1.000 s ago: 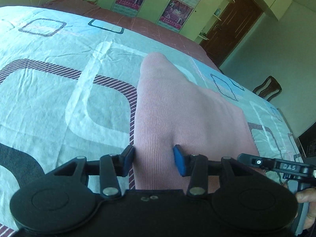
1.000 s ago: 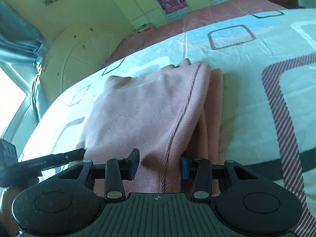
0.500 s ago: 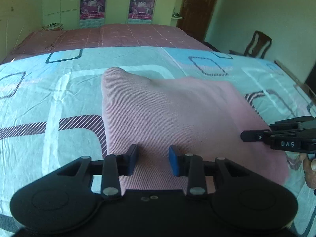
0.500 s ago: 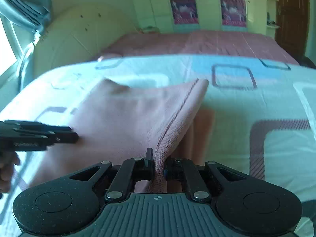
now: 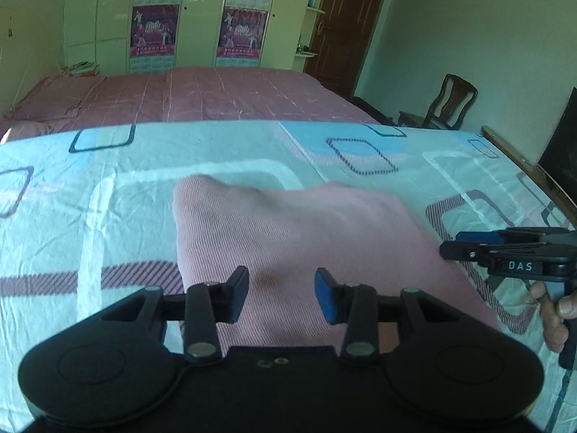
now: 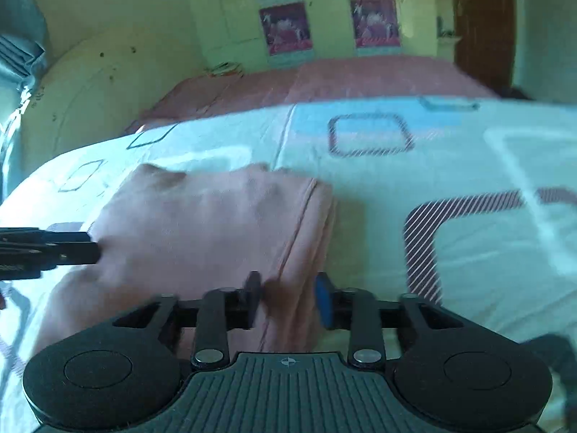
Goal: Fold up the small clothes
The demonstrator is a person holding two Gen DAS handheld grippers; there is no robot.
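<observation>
Ribbed knit pink cloth (image 5: 306,238), matt.

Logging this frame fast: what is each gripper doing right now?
Left gripper: open, holding nothing, fingers over the pink garment.
Right gripper: open, holding nothing, fingers either side of the garment's folded edge.

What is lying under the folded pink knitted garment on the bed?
Under the folded pink knitted garment only the light blue bedsheet with square patterns shows around its edges. The sheet directly beneath is covered, so anything hidden there cannot be seen.
</observation>
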